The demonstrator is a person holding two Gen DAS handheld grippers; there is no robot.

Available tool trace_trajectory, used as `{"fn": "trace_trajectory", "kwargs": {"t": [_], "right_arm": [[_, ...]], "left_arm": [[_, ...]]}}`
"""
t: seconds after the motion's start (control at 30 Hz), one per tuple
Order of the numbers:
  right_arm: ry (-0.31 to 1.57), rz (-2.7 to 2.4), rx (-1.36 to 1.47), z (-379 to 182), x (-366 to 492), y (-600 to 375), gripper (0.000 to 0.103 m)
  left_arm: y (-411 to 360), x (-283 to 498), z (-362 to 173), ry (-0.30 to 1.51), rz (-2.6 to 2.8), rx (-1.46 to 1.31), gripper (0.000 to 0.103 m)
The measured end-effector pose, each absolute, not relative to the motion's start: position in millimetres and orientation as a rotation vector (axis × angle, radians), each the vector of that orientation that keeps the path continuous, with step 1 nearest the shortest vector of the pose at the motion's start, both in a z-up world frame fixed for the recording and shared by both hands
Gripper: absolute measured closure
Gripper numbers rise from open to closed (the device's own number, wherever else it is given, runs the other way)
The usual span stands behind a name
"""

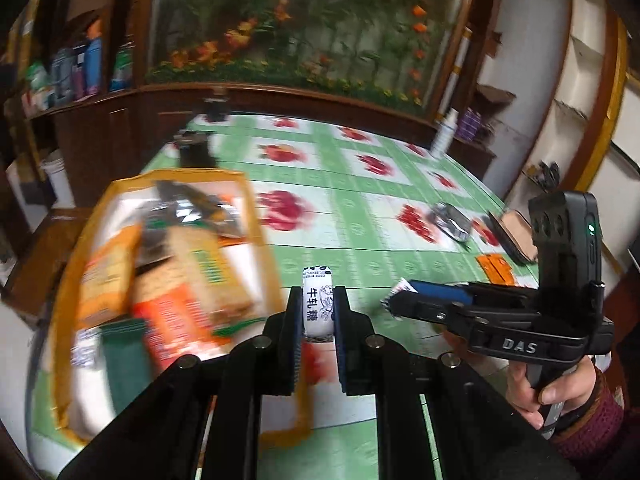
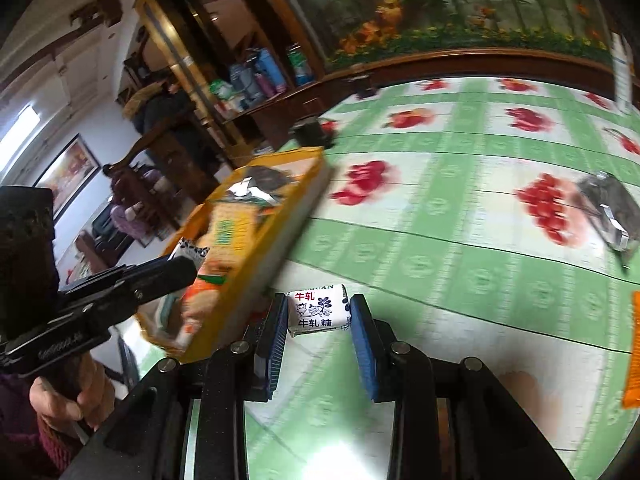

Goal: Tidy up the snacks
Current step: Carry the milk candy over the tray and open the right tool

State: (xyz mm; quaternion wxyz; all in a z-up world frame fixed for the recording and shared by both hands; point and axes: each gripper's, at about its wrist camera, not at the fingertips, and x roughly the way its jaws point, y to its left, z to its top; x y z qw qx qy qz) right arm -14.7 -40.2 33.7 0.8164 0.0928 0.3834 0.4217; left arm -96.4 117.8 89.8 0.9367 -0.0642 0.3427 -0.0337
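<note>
My left gripper is shut on a white nougat candy with black print, held above the table just right of the yellow-rimmed snack box. The box holds several snack packets, blurred. My right gripper is shut on a second white nougat candy. In the left wrist view the right gripper is at the right, a white wrapper edge showing at its tip. In the right wrist view the left gripper reaches over the box with its candy.
The table has a green and white cloth printed with red fruit. A silver packet and an orange packet lie on its right side, beside a brown flat object. Wooden shelves with bottles stand behind.
</note>
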Motion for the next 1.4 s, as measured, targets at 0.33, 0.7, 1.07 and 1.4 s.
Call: {"fn": "trace_trajectory", "kwargs": {"t": [0.33, 0.7, 1.07, 1.4], "right_arm": [[0.79, 1.059, 0.097, 51.7, -46.0, 41.1, 0.068], [0.804, 1.097, -0.051, 34.3, -66.7, 94.9, 0.068], [0.746, 1.073, -0.198, 28.2, -83.6, 106.1, 0.068], [0.743, 1.068, -0.205, 27.3, -86.0, 106.0, 0.067]], "left_arm": [[198.3, -133.0, 74.9, 0.704, 0.086, -0.234, 0.09], [209.7, -140.8, 46.1, 0.76, 0.11, -0.204, 0.09], [203.7, -140.3, 45.3, 0.763, 0.119, -0.134, 0.09], [199.2, -140.7, 44.5, 0.765, 0.103, -0.131, 0.081]]}}
